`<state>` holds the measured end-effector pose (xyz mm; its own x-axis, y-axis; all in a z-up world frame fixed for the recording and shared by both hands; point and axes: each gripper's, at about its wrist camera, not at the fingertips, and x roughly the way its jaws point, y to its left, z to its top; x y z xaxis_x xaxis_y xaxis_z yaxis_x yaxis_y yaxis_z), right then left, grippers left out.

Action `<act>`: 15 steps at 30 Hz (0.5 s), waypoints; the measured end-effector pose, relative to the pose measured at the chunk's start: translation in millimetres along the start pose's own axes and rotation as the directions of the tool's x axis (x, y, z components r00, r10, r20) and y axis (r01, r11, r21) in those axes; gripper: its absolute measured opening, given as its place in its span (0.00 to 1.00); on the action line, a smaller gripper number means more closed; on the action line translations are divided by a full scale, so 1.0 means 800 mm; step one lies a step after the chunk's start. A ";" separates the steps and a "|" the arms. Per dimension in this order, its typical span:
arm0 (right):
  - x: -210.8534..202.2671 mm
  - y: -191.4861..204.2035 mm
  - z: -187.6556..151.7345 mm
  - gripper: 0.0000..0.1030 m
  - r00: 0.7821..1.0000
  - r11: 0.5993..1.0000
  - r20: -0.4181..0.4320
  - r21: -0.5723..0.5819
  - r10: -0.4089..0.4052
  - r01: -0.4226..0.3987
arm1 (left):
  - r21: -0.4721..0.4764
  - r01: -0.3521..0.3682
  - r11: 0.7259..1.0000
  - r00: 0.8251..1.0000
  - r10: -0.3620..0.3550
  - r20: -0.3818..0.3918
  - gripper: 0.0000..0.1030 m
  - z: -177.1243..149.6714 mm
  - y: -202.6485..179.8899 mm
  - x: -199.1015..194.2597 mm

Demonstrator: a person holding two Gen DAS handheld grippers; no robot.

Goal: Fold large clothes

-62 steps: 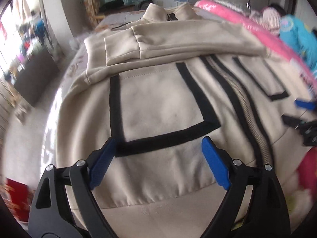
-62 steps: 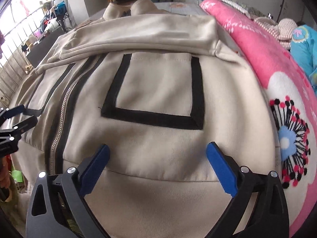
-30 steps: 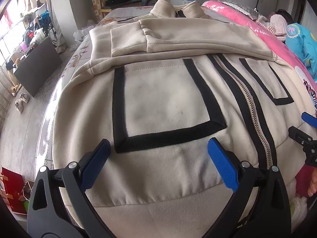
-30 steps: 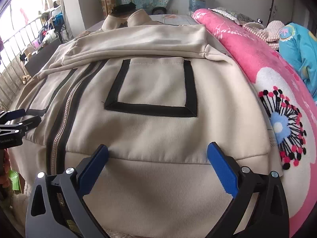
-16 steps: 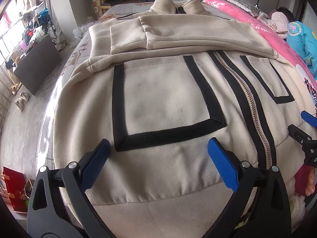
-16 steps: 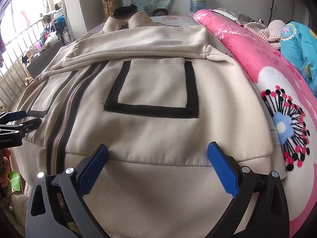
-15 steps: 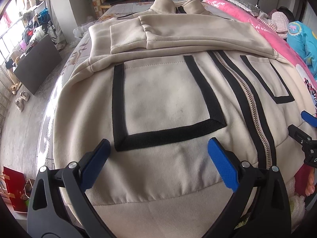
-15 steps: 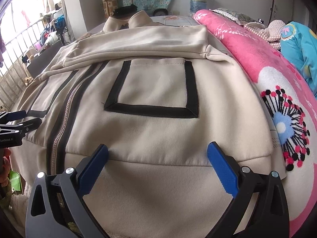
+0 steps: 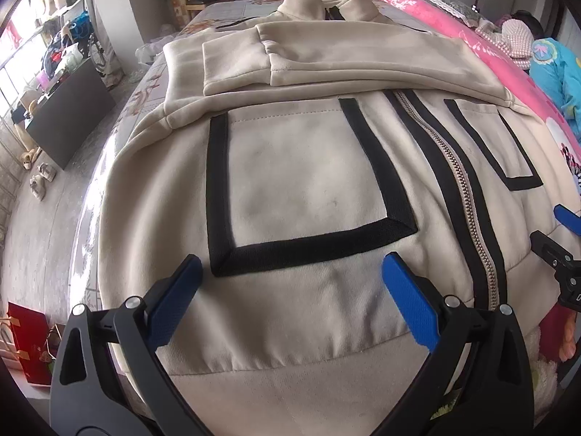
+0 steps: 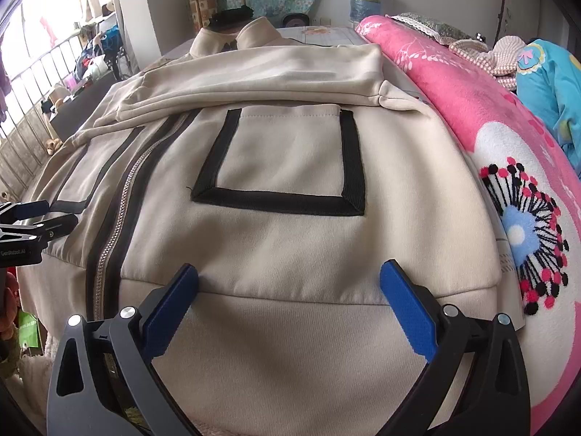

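1. jacket [image 9: 308, 167]: a large beige zip-front top lies face up on a bed, collar [image 9: 326, 3] at the far end and hem band [image 10: 290, 345] nearest the cameras.
2. both sleeves [image 9: 363, 61] are folded across the chest, one over the other, and reach from side to side.
3. a metal zipper [image 9: 461, 189] edged with black strips runs down the middle; each front panel bears a patch pocket [image 10: 287, 160] outlined in black tape on three sides.
4. the pink floral blanket [image 10: 508, 167] lies along the jacket's right side, touching its edge.
5. left gripper [image 9: 290, 290]: blue-padded jaws spread wide, hovering over the hem below the left pocket, holding nothing.
6. right gripper [image 10: 290, 290]: jaws likewise wide apart over the hem below the right pocket, holding nothing.
7. compared with two seconds ago, both views have pulled back a little, so more of the hem band shows under each gripper; the jacket's folds look unchanged and the jaws are just as wide.
8. over the last half second almost nothing has shifted.
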<state>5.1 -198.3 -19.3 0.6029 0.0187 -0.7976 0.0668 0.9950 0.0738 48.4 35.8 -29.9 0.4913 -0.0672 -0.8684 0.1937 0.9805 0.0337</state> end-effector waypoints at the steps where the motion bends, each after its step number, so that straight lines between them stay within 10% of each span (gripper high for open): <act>1: 0.000 0.000 0.000 0.94 1.000 1.000 -0.001 0.000 0.000 0.000 | 0.001 -0.003 1.000 1.000 0.003 0.006 0.94 0.000 -0.001 0.000; 15: -0.001 -0.002 0.000 0.94 1.000 0.999 -0.010 -0.028 0.024 -0.024 | -0.003 0.006 1.000 0.981 -0.005 0.192 0.93 -0.035 0.035 -0.076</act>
<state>4.3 -199.9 -19.1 0.5961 0.0432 -0.8017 0.0300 0.9967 0.0760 0.2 72.9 9.7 0.6444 -0.1062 -0.7573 0.1935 0.9807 0.0271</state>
